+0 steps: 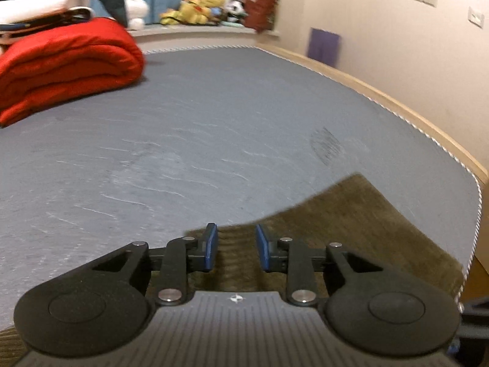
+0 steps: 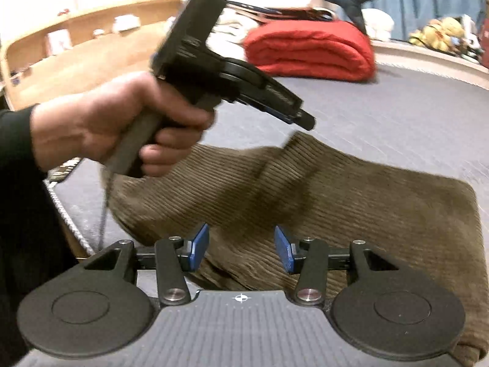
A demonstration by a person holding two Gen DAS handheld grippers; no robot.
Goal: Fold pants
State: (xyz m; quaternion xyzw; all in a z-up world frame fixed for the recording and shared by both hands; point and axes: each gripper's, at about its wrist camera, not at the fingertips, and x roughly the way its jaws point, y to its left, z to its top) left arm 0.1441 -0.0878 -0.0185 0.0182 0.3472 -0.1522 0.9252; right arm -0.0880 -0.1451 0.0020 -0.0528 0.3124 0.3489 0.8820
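The brown corduroy pants point(image 2: 321, 202) lay bunched in a rough fold at the near corner of the bed point(image 1: 214, 128), close to its piped edge, with the grey mattress bare beyond them. The left gripper point(image 1: 236, 246) hung above the cloth, its jaws parted by a narrow gap with nothing between the blue pads; the pants showed below them, apart from them. In the right wrist view a hand point(image 2: 101, 131) held that gripper lifted clear over the pants, nose tilted down. The right gripper point(image 2: 241, 249) hovered over the nearer part of the pants, jaws standing wider, also empty.

With neither gripper holding any cloth, the fold rested only on its own weight. The upper layer looked rumpled and uneven rather than flat, so it might slump or spring back open. The pile also sat near the mattress edge, and a careless drag toward that side might pull a leg over the side and undo the fold. A new grasp with the narrow left jaws might catch only the top layer of corduroy and peel it off. The red blanket point(image 1: 67, 67) lay well apart and posed no obstacle.
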